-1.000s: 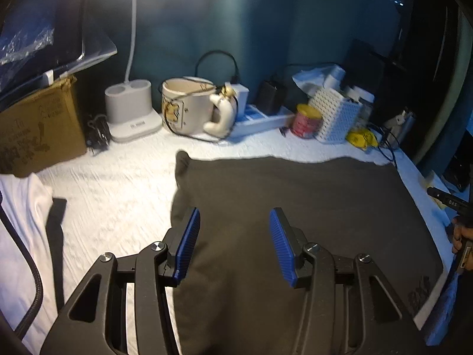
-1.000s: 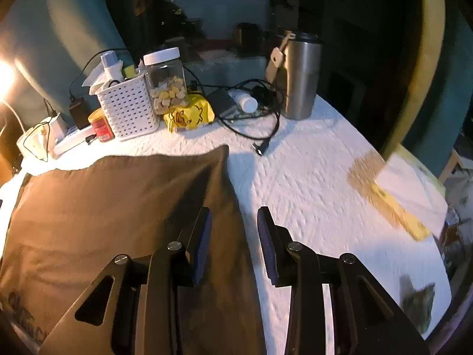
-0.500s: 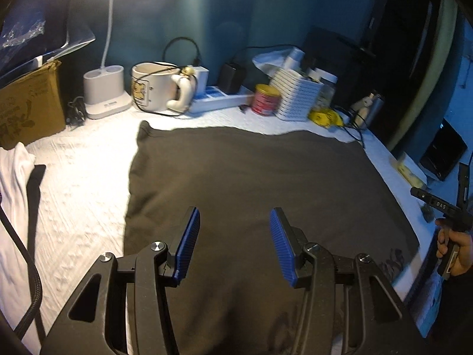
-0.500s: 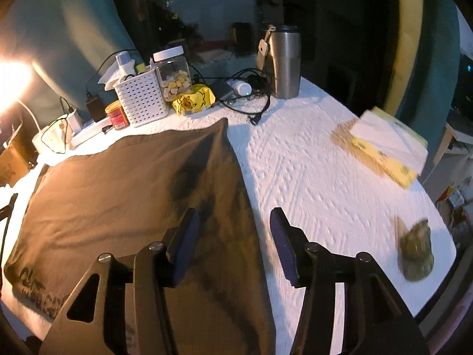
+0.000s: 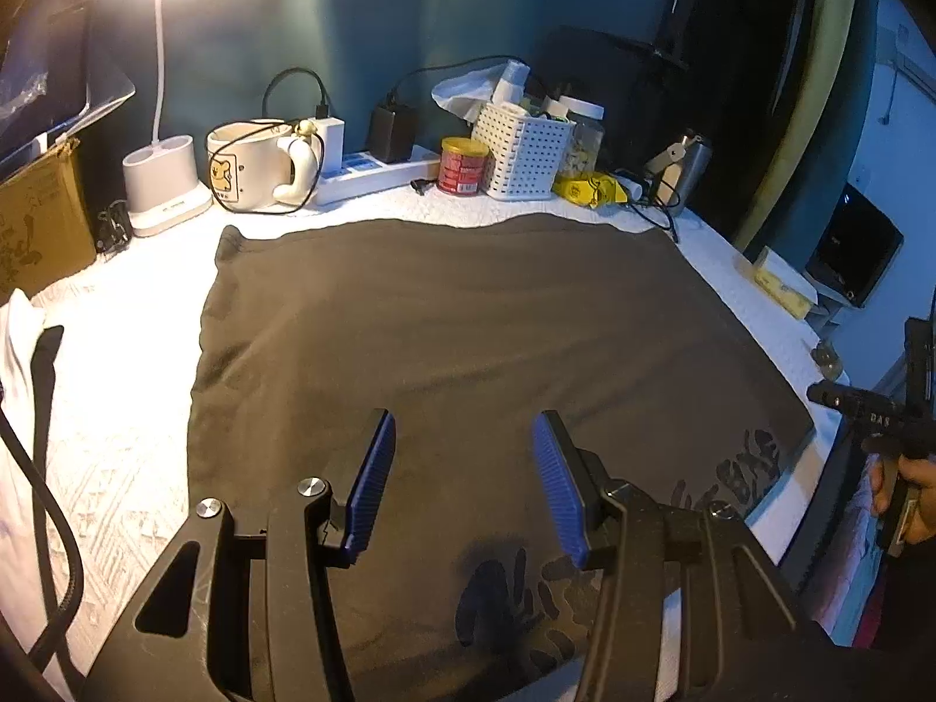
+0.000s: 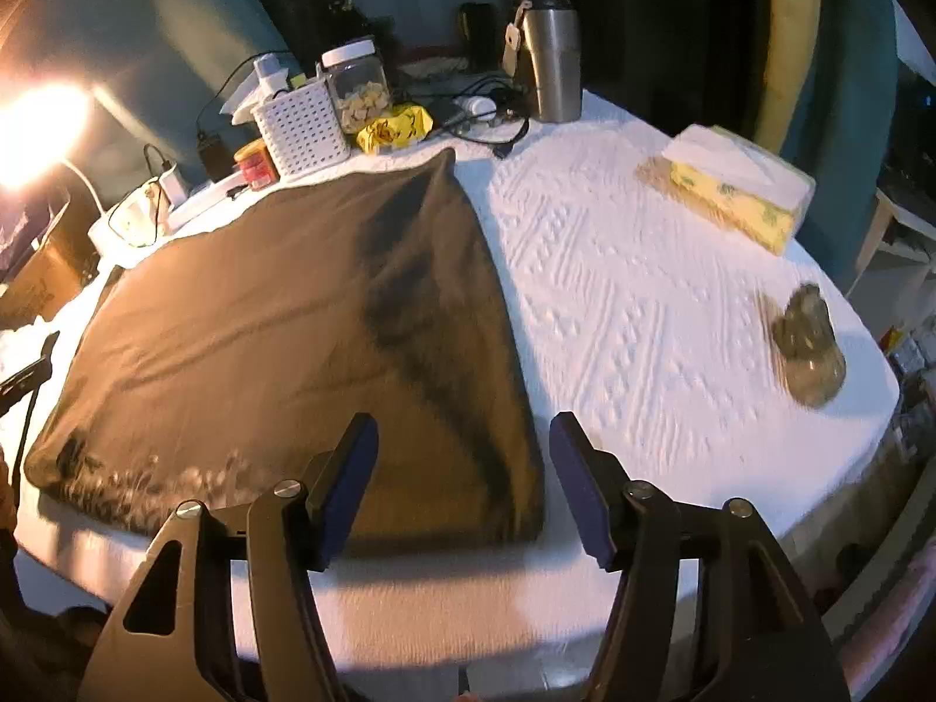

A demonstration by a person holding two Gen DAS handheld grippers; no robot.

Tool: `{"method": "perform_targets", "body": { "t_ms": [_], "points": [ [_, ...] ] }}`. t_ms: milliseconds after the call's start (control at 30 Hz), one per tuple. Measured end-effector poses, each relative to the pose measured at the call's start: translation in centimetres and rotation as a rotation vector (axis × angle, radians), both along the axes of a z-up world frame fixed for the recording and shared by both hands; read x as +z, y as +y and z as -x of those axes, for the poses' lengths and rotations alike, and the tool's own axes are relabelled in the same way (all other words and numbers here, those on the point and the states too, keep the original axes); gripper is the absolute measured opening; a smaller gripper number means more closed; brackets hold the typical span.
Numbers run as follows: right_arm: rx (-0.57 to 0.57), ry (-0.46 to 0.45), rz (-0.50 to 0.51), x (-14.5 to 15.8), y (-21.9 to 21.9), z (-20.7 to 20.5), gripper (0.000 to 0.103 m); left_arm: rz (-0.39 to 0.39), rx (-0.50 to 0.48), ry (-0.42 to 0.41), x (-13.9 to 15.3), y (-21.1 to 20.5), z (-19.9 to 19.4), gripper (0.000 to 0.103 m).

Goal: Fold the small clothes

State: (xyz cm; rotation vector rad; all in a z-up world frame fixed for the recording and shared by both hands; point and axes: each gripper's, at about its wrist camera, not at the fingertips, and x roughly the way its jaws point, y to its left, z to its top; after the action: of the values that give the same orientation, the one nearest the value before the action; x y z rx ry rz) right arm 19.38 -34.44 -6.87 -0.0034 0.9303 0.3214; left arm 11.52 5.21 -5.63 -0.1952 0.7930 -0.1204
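Brown garment lies flat, bare white tabletop beside its edge.

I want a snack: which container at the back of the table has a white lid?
The clear jar beside the white basket; its lid is white, whereas the steel tumbler has a dark lid and the small can is red.

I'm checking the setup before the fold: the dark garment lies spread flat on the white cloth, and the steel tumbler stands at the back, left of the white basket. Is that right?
One thing is off. The steel tumbler stands right of the white basket, not left, as the right wrist view shows. The dark garment does lie spread flat on the white cloth.
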Motion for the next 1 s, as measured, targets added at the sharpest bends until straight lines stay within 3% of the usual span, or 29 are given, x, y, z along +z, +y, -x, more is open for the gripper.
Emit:
{"method": "perform_targets", "body": {
  "t_ms": [667,900,1000],
  "points": [
    [0.017,0.143,-0.055,-2.3,0.9,2.5,0.065,-0.01,0.008,-0.001,-0.5,1.9,0.2,0.049],
    [0.023,0.15,-0.05,-2.8,2.1,2.2,0.083,-0.022,0.009,0.01,-0.9,2.3,-0.5,0.049],
    [0.017,0.123,-0.067,-3.0,2.6,1.6,0.085,-0.026,0.012,0.028,-1.2,2.5,-1.0,0.049]
  ]
}}
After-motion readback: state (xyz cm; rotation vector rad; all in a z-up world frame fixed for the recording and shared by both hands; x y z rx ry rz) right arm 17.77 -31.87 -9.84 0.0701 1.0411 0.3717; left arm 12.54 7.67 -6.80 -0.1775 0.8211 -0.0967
